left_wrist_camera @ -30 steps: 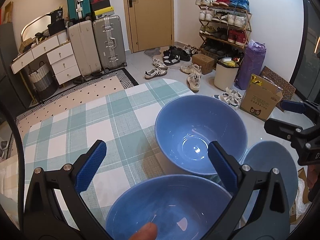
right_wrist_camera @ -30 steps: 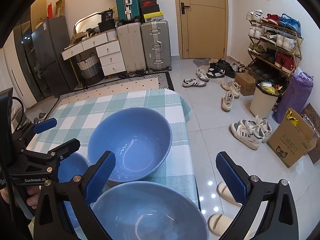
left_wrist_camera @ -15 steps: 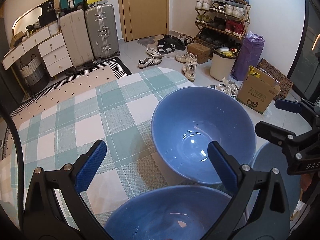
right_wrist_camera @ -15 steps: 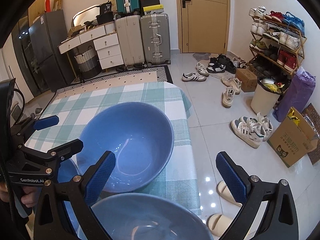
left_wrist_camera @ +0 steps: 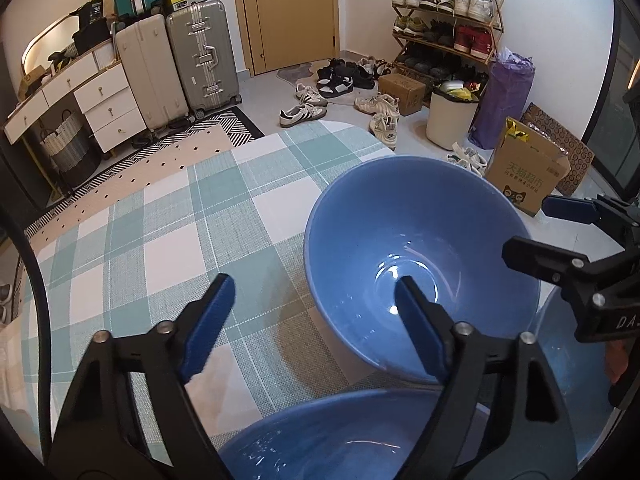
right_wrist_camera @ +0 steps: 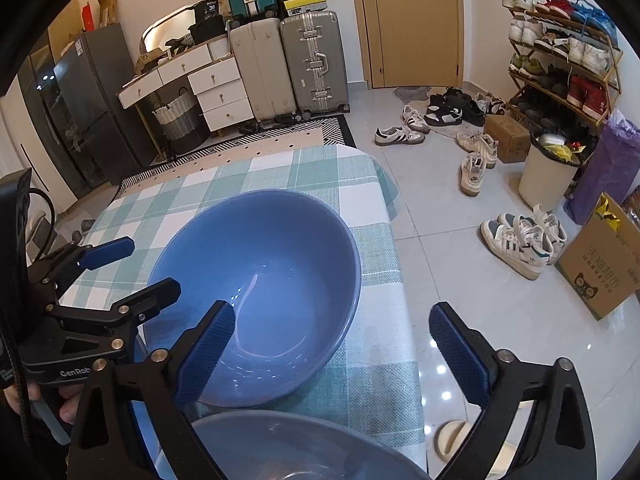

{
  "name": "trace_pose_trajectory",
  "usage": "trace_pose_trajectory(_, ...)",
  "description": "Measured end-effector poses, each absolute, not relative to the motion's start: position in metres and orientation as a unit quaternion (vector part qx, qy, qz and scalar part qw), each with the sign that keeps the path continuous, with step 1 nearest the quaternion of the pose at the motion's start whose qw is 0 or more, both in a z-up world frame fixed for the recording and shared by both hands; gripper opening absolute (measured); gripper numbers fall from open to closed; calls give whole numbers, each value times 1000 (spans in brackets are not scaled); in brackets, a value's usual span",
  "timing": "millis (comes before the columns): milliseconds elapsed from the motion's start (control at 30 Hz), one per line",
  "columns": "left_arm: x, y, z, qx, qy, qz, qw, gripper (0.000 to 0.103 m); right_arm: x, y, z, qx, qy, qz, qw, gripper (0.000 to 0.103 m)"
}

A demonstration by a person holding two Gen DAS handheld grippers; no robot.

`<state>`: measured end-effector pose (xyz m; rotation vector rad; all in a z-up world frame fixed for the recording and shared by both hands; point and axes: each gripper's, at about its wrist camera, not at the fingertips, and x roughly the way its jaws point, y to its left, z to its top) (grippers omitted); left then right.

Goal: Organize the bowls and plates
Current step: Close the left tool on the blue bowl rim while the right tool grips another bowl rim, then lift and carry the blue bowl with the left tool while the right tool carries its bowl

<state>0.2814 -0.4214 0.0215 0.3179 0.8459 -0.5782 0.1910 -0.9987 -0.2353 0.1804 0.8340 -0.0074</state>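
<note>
Left wrist view: left gripper (left_wrist_camera: 310,322), jaws spread wide, nothing between the blue pads; its right pad overlaps the near rim of the large blue bowl (left_wrist_camera: 420,264) in the picture, contact cannot be told. Large blue bowl: upright on the green-and-white checked tablecloth (left_wrist_camera: 180,232), near the table's right edge, interior bare and glossy. Second blue bowl (left_wrist_camera: 340,440): low in frame beneath the gripper, only its far rim and part of the inside visible, nothing seen in it. Blue plate (left_wrist_camera: 568,364): partly shown at right, behind the large bowl and under the right gripper (left_wrist_camera: 532,236), whose fingers stand apart. Floor beyond: white bin (left_wrist_camera: 450,120) filled with rubbish, cardboard box (left_wrist_camera: 524,172) open at the top, shoe rack (left_wrist_camera: 444,12) loaded with shoes. Right wrist view: right gripper (right_wrist_camera: 332,344), jaws wide apart, holding nothing; left pad lies over the bowl's near rim in the picture, right pad over the floor past the table edge. Large blue bowl (right_wrist_camera: 260,288): on the tablecloth (right_wrist_camera: 312,176), nothing inside. Blue plate (right_wrist_camera: 292,448): bottom of frame, below the gripper. Left gripper (right_wrist_camera: 132,268): at left, fingers apart, lower finger at the bowl's left rim.
</note>
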Motion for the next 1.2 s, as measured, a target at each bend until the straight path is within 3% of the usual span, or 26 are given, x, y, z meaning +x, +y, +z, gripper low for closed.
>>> trace_pose_trajectory(67, 282, -424, 19, 155, 407, -276, 857, 68, 193, -999, -238, 92, 411, 4, 907, 80)
trace_pose_trajectory(500, 279, -431, 15, 167, 413, -285, 849, 47, 196, -991, -244, 78, 420, 20, 904, 49)
trace_pose_trajectory(667, 279, -434, 8, 167, 431, -291, 838, 37, 196, -991, -245, 73, 420, 8, 905, 31)
trace_pose_trajectory(833, 283, -435, 3, 162, 446, -296, 829, 25, 195, -994, -246, 76, 423, 6, 903, 25)
trace_pose_trajectory(1200, 281, -435, 4, 165, 438, -290, 835, 23, 191, -990, -243, 62, 416, -1, 907, 23)
